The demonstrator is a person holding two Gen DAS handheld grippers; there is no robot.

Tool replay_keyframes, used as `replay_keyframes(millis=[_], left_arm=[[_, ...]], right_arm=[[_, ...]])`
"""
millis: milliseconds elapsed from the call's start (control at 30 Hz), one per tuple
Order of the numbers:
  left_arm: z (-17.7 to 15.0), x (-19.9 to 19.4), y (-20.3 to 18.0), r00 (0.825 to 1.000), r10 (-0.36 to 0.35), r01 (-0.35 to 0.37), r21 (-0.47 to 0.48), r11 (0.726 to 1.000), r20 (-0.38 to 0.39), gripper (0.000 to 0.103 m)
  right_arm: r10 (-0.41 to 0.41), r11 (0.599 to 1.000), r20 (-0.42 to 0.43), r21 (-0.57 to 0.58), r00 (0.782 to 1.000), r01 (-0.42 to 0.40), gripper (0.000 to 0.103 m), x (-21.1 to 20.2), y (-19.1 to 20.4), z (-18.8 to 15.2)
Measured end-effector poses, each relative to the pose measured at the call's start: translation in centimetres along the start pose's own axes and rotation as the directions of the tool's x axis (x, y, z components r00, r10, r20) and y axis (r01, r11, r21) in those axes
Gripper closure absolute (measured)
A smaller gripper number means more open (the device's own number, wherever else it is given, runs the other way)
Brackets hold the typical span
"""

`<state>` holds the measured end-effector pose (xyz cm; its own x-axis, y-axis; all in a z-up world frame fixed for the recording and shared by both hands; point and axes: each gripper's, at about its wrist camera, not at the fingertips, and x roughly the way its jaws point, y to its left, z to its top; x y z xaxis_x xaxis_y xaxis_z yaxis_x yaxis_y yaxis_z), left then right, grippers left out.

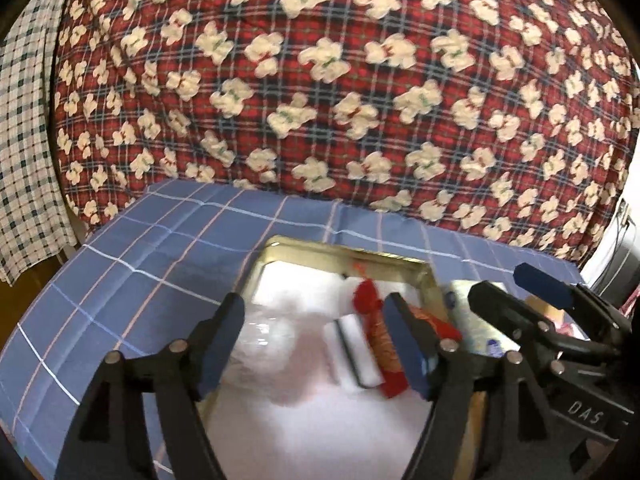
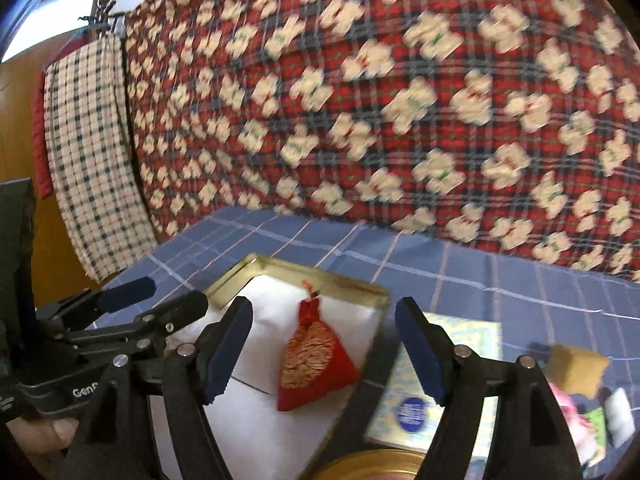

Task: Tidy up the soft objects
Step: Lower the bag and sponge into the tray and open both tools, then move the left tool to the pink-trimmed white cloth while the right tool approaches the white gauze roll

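Note:
A gold tin box (image 1: 344,254) (image 2: 340,280) with a white lining stands on the blue checked cloth. A red and gold drawstring pouch (image 2: 316,364) (image 1: 378,338) lies inside it, next to a white block with a dark stripe (image 1: 354,354) and a clear plastic bag (image 1: 264,340). My left gripper (image 1: 316,344) is open above the box, empty. My right gripper (image 2: 324,348) is open above the pouch, empty. Each gripper shows in the other's view, my left gripper (image 2: 156,296) at the left and my right gripper (image 1: 516,288) at the right.
A pale tissue pack with a blue label (image 2: 440,380) (image 1: 476,320) lies right of the box. A tan sponge (image 2: 576,368), pink cloth (image 2: 568,412) and small white item (image 2: 620,416) lie at far right. A gold lid (image 2: 372,466) is near. A red bear-print quilt (image 1: 340,80) rises behind.

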<state>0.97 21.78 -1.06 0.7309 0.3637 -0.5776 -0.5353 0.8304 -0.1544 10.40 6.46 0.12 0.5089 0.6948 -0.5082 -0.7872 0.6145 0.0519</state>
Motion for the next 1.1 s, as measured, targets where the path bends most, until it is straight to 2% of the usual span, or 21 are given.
replay_keyframes(millis=[200, 333, 400, 500, 567, 733, 900, 1000, 1100], left_arm=[[-0.8, -1.7, -4.0, 0.997, -0.051, 0.050, 0.025, 0.998, 0.060, 0.022], [-1.5, -2.2, -7.7, 0.992, -0.106, 0.101, 0.070, 0.992, 0.069, 0.018], [-1.8, -2.2, -9.6, 0.989, -0.130, 0.123, 0.092, 0.988, 0.074, 0.011], [-2.2, -2.2, -12.2, 0.984, -0.159, 0.150, 0.112, 0.982, 0.078, 0.011], [-2.5, -2.1, -14.1, 0.981, -0.180, 0.169, 0.133, 0.977, 0.073, 0.011], [-3.7, -1.4, -18.9, 0.972, -0.231, 0.221, 0.196, 0.955, 0.031, 0.011], [-5.0, -0.7, -22.9, 0.964, -0.266, 0.261, 0.251, 0.932, -0.014, 0.011], [-5.8, 0.3, -25.0, 0.964, -0.260, 0.266, 0.272, 0.925, -0.059, 0.011], [-6.5, 1.1, -26.5, 0.965, -0.248, 0.261, 0.295, 0.919, -0.080, 0.012]], right_arm=[[-0.097, 0.995, 0.100, 0.025, 0.990, 0.095, 0.027, -4.5, -3.9, -1.1], [-0.151, 0.987, 0.107, 0.066, 0.983, 0.144, 0.027, -6.5, -7.5, -2.3], [-0.195, 0.979, 0.106, 0.081, 0.975, 0.187, 0.027, -7.4, -9.4, -3.1], [-0.255, 0.964, 0.093, 0.109, 0.963, 0.244, 0.027, -8.5, -12.3, -4.5], [-0.324, 0.942, 0.076, 0.121, 0.943, 0.313, 0.027, -9.0, -14.5, -5.4], [-0.485, 0.864, 0.037, 0.177, 0.874, 0.472, 0.027, -10.4, -20.2, -7.5], [-0.526, 0.822, -0.024, 0.242, 0.850, 0.516, 0.027, -10.9, -24.5, -8.9], [-0.527, 0.815, -0.061, 0.247, 0.848, 0.524, 0.027, -10.3, -25.9, -9.5], [-0.511, 0.816, -0.092, 0.261, 0.855, 0.516, 0.027, -9.9, -26.7, -10.1]])
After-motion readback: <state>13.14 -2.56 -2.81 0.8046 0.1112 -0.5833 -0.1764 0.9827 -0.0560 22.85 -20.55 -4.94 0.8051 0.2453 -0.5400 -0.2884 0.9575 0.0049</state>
